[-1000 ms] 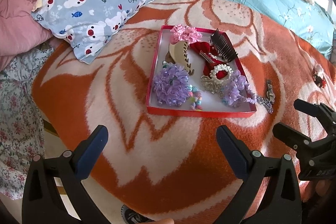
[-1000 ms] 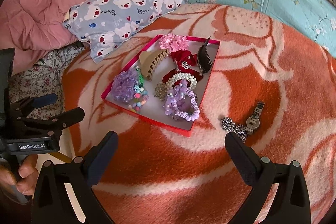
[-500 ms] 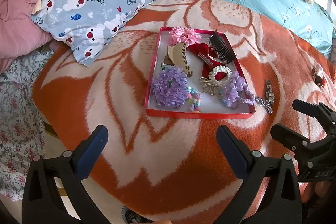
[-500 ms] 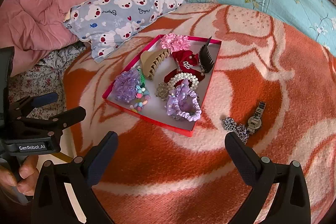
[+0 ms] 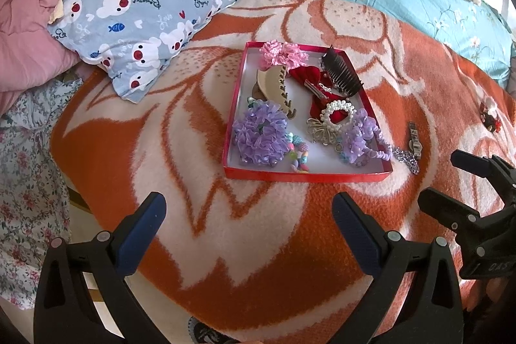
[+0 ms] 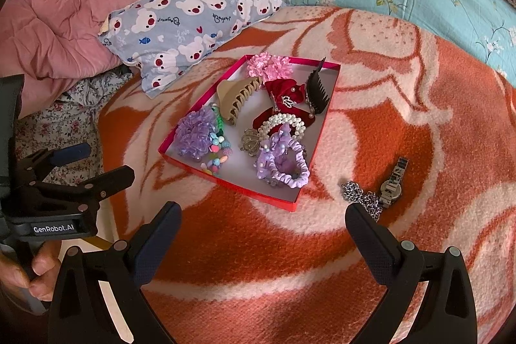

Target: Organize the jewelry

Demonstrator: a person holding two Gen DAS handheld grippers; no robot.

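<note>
Both my grippers gape wide, empty: left gripper (image 5: 248,215), right gripper (image 6: 262,223). One red tray (image 6: 225,179) mid-frame holds two purple scrunchies (image 6: 196,134), one pink, one beige claw clip (image 6: 237,97), one black comb. Right of it, on the orange blanket (image 6: 371,124): one watch (image 6: 394,184), one chain (image 6: 361,197). One bear pillow (image 6: 190,21) upper left.
</note>
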